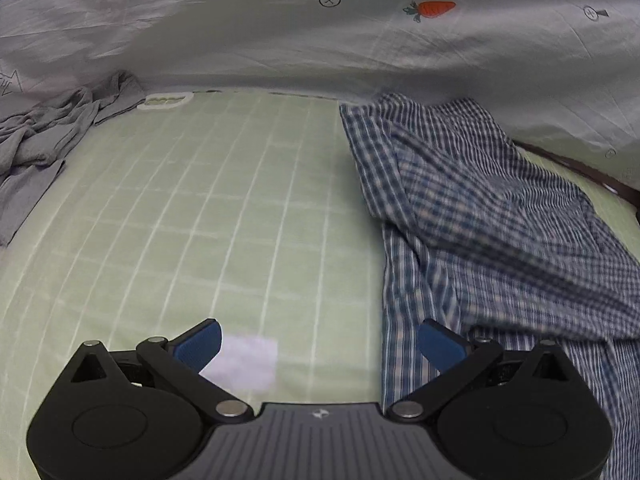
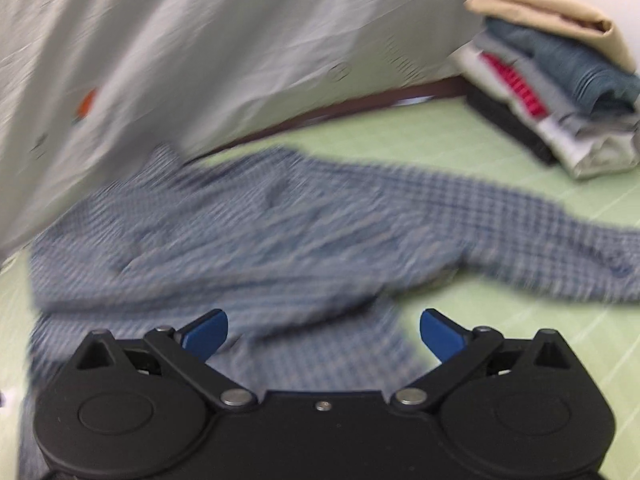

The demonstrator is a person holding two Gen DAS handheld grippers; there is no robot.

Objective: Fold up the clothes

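Note:
A blue-and-white checked shirt (image 1: 480, 208) lies loosely rumpled on the pale green grid-patterned sheet (image 1: 200, 220), at the right of the left wrist view. My left gripper (image 1: 320, 344) is open above the sheet, its right finger over the shirt's left edge, nothing between the pads. In the blurred right wrist view the same checked shirt (image 2: 260, 232) spreads across the middle, one sleeve reaching right. My right gripper (image 2: 324, 332) is open wide just above the shirt's near edge, holding nothing.
A crumpled grey garment (image 1: 48, 140) lies at the far left. A white quilt (image 1: 320, 40) with carrot prints rises behind. A stack of folded clothes (image 2: 552, 80) stands at the far right on the sheet. A white plastic clip (image 1: 164, 101) lies by the quilt.

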